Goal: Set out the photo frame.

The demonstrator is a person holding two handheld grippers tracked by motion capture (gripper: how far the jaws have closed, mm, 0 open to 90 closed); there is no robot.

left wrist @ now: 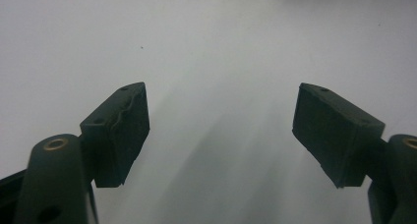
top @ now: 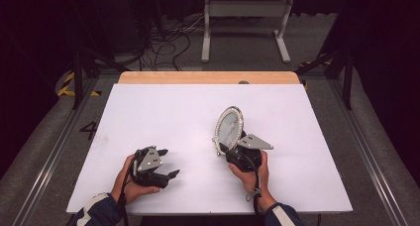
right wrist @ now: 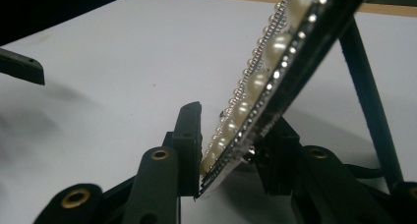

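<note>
Two grippers are working over the white-covered bench (top: 148,117). The right gripper (top: 229,149) is clamping the lower rim of an oval, pearl-and-rhinestone-edged picture frame (top: 229,126). In the right gripper view the fingers (right wrist: 189,135) are pressing on opposite faces of that beaded rim (right wrist: 255,81), one pad on the pearl side and the other on the dark back. No earlier state is being recorded here.

The frame is standing nearly upright in the right half of the bench, its long axis running up and slightly away from the person and leaning a little to the right. A dark prop leg (right wrist: 366,91) is angling down behind it toward the bench; whether its foot is touching the surface cannot be told.

The left gripper (top: 168,162) is resting low on the bench, well apart from the frame, with its fingers (left wrist: 118,130) spread wide and nothing between them. Bare bench is lying ahead of its pads.

Key relation: the frame is lying to the right of the left gripper and slightly farther from the person, so the right hand (top: 250,172) is by far the nearer and is carrying the whole load. Judgement: any setting down or tilting is depending on the right grip alone, pivoting about the clamped bottom edge. The thin rim may be slipping-prone between the pads.
</note>
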